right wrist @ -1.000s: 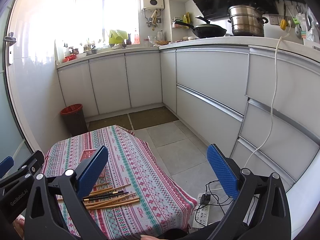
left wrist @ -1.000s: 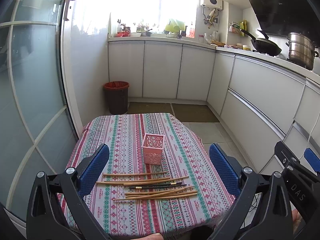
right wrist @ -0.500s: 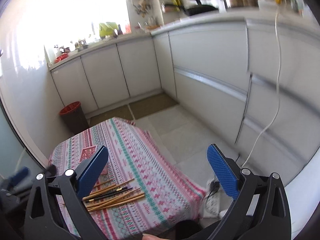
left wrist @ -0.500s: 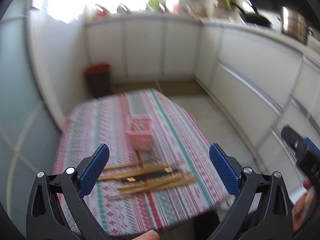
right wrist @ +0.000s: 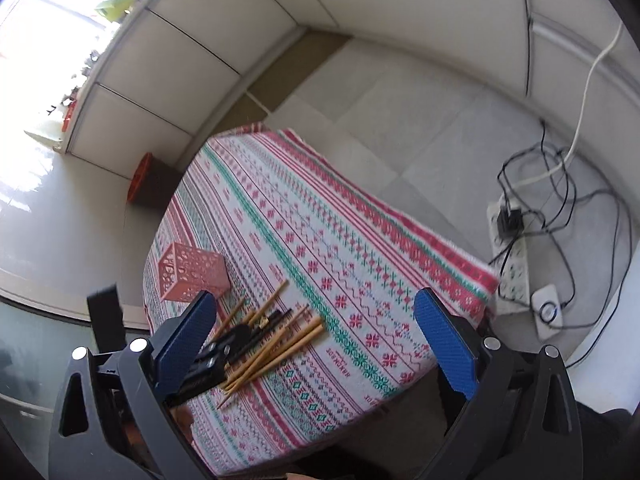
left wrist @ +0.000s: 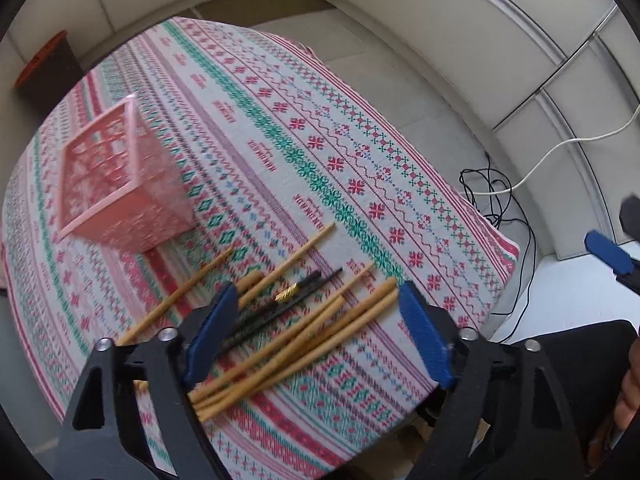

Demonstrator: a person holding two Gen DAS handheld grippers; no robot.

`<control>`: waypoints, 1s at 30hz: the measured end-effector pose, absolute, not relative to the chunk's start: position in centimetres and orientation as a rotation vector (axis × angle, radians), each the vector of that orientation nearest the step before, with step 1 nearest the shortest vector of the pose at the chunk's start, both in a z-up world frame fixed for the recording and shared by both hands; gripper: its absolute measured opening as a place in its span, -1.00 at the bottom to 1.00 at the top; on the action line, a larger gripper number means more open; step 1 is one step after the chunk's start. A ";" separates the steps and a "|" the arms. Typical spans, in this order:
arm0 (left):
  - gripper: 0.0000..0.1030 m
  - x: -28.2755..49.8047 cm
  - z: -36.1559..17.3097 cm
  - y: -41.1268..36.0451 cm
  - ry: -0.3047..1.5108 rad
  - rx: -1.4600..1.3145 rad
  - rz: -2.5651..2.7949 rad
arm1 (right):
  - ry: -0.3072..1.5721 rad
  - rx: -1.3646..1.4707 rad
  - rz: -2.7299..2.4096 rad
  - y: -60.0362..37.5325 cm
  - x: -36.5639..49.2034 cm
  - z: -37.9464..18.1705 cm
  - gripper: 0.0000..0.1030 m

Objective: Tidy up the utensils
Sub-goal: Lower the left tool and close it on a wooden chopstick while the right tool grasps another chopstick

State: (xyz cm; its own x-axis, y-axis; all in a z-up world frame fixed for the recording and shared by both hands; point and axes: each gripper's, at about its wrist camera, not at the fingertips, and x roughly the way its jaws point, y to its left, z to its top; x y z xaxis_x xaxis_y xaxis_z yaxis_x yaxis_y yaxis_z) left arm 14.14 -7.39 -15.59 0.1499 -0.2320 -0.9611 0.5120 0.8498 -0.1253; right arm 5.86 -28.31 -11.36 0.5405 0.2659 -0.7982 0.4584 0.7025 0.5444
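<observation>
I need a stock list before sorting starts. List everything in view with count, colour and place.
Wooden chopsticks: several, exact count unclear, tan, heaped at the table's near edge.
Black chopsticks with gold bands: apparently a pair, within that heap.
Perforated plastic holder: one, pink, on the cloth beyond the heap.
Patterned tablecloth: one, red, green and white, covering the table.
Waste bin: one, dark with a red rim, on the floor past the table.
Power strip: one, white, on the floor amid cables.
Left gripper: black with blue pads, jaws open over the heap, just been closing.
Right gripper: jaws open, nothing between them.
</observation>
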 end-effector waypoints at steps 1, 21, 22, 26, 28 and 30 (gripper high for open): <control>0.27 14.7 -16.2 -7.8 1.335 0.269 -0.555 | 1.045 0.828 -0.135 -28.4 6.1 -11.9 0.87; -0.92 17.3 -21.4 -8.8 1.318 0.523 -0.625 | 1.300 0.990 -0.210 -27.6 8.1 -18.7 0.86; -0.92 17.0 -20.7 -8.2 1.293 0.502 -0.626 | 1.318 0.996 -0.211 -27.0 8.3 -19.2 0.82; -0.92 15.2 -16.3 -5.2 1.198 0.442 -0.643 | 1.357 0.993 -0.198 -24.8 9.2 -20.1 0.55; -0.92 13.8 -13.6 -3.6 1.142 0.400 -0.655 | 1.370 1.003 -0.197 -23.9 9.7 -20.6 0.29; -0.92 11.7 -10.9 -1.7 1.082 0.358 -0.664 | 1.392 1.030 -0.190 -23.0 10.0 -21.3 0.05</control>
State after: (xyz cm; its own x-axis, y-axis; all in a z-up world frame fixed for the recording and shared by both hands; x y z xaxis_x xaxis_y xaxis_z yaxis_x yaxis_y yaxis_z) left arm 11.73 -1.71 -10.94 0.3042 -0.3205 -0.8971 0.6550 0.7541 -0.0473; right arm 10.04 -22.96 -21.34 0.2388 0.4455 -0.8628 0.6606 0.5767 0.4806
